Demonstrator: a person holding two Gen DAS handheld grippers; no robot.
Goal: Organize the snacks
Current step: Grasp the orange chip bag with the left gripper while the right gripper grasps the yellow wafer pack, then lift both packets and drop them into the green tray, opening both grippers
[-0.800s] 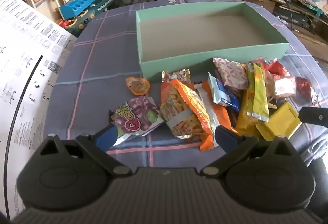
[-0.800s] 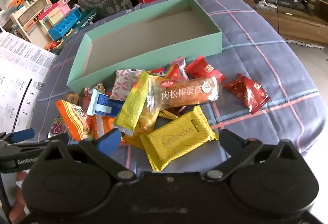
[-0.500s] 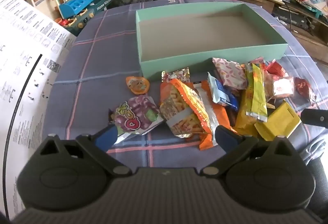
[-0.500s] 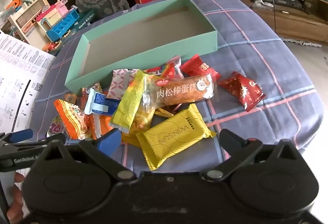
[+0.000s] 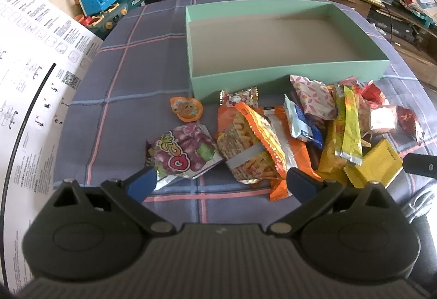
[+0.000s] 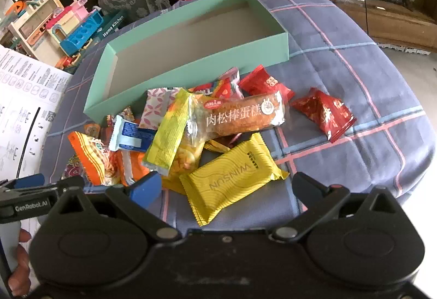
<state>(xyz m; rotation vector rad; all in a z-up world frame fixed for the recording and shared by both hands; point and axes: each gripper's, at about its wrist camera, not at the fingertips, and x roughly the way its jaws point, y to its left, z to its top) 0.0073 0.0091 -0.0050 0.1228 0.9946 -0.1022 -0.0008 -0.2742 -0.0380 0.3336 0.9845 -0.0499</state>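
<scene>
You are easing both wide-open, empty claws, left claw (image 5: 221,184) and right claw (image 6: 226,189), back slightly; the mint box (image 5: 286,75) at upper centre is sitting unfilled, the snack pile (image 6: 207,135) untouched.

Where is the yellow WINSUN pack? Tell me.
In the right wrist view the WINSUN pack lies at the near edge of the snack pile, just ahead of the open right gripper.

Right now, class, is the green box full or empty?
Empty. The green box shows only its bare grey floor in both views, while every snack, such as the yellow packet, lies on the cloth in front of it.
</scene>
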